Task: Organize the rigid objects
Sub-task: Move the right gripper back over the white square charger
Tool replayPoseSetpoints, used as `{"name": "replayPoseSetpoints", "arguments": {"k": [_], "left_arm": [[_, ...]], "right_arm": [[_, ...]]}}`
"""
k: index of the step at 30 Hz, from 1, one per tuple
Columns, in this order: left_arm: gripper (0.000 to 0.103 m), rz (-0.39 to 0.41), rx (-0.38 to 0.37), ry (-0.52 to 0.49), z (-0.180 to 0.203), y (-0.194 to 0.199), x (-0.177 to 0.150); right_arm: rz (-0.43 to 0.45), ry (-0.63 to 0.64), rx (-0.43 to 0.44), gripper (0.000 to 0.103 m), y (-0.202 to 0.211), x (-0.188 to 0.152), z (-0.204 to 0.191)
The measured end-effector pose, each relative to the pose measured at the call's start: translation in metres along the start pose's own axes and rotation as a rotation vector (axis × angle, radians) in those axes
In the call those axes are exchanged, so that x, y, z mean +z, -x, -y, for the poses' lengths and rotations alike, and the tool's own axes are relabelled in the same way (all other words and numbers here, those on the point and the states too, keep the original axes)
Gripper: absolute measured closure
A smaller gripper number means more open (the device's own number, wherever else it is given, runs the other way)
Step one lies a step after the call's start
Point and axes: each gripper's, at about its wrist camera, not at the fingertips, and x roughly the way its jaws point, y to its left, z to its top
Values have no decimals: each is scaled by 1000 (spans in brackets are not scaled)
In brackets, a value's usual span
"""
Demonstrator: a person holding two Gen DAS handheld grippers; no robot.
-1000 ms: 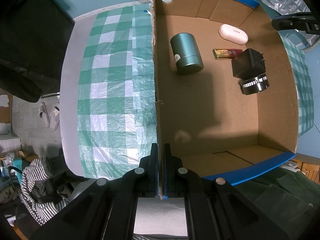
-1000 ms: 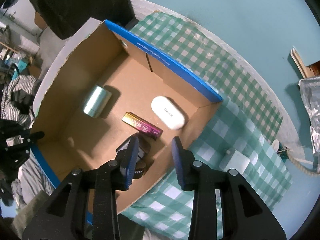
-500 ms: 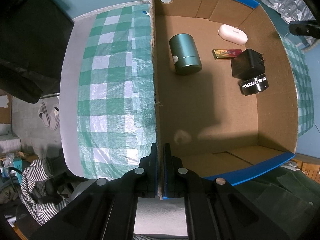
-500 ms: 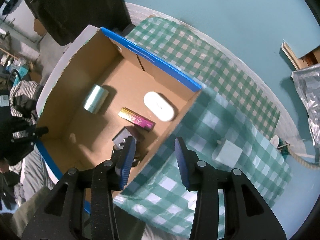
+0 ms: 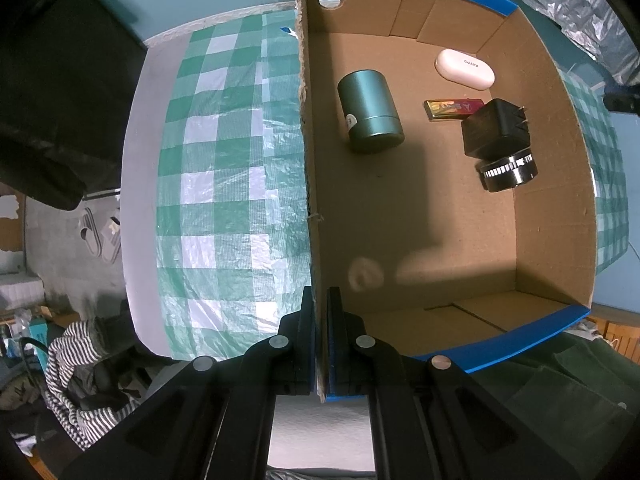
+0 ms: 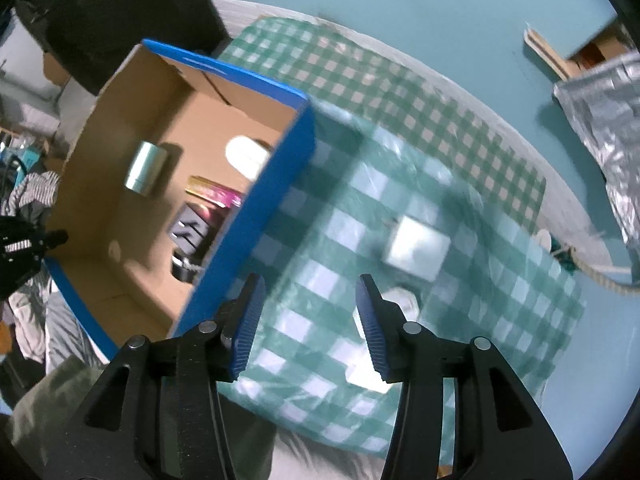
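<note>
**Left claw pinned on box wall, right claw spreading over the cloth**

We see the left gripper clenched on the cardboard box, w/ one finger inside and one outside the wall, near a blue-taped corner. The box sits on a green checked cloth.

Inside the box we count five items: a teal canister lying on its side near the gripped wall; a white oval case toward the far corner; a gold-and-red bar just beside a black plug adapter; and a black ring w/ white markings touching the adapter.

The right gripper is outside the box, over the cloth, its jaws opening w/ nothing between them. Beyond its tips a white square block lies on the cloth, blurred. A smaller white item sits near the right finger; we can't tell what it is.
</note>
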Motion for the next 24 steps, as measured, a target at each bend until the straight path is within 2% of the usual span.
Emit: {"name": "replayPoseSetpoints", "arguments": {"k": [4,7,13,24], "left_arm": [[99,0,1,0,0,0,0],[99,-1,0,1,0,0,0],[99,-3,1,2,-1,0,1],[99,-6,3,5,-1,-1,1]], "right_arm": [[-19,-48,-2,48,-7,-15,21],[-40,-92,-12,46,-13,-27,40],[-89,-192,-10,45,-36,-51,66],[-154,-310,4,45,-84,-80,83]]}}
